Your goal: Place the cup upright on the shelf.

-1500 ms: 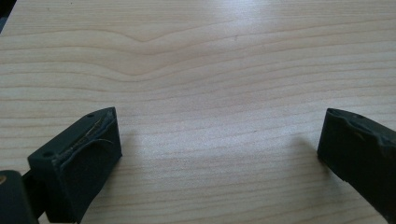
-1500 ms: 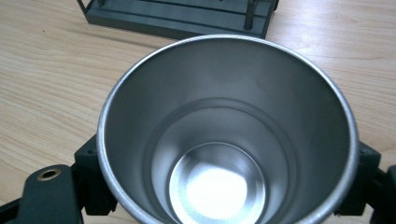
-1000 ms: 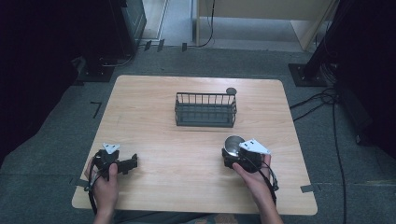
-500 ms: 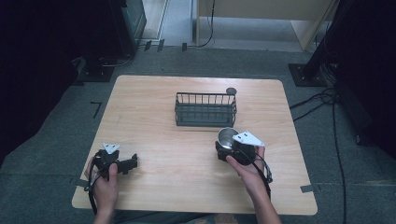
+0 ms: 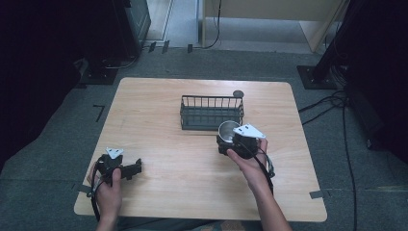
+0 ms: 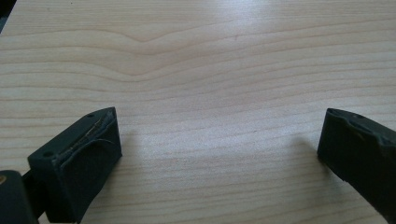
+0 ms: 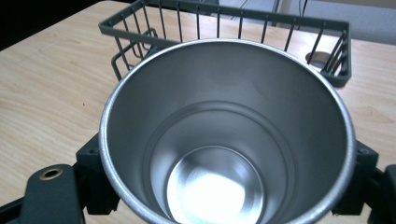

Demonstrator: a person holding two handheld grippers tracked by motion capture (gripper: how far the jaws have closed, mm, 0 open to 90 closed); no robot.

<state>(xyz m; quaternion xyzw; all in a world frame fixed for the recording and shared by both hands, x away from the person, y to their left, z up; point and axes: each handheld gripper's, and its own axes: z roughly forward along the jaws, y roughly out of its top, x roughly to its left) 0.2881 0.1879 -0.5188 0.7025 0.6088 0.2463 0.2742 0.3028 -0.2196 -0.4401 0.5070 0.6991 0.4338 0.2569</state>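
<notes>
My right gripper (image 5: 228, 141) is shut on a shiny steel cup (image 5: 227, 130), held upright just in front of the dark wire basket (image 5: 211, 112). In the right gripper view the cup (image 7: 224, 140) is empty, its open mouth toward the camera, both jaws pressed against its sides, and the basket (image 7: 233, 28) stands close behind it. My left gripper (image 5: 134, 168) rests low over the table's near left part, open. In the left gripper view its two black pads (image 6: 88, 158) stand wide apart above bare wood with nothing between them.
The wooden table (image 5: 159, 120) is light-grained. A small dark round object (image 5: 237, 94) lies just behind the basket's right end. Cables and dark equipment stands (image 5: 332, 96) sit on the floor around the table.
My right gripper has carried the cup forward and slightly left, from the near right part of the table up to the basket's front edge. The left gripper has stayed still.
</notes>
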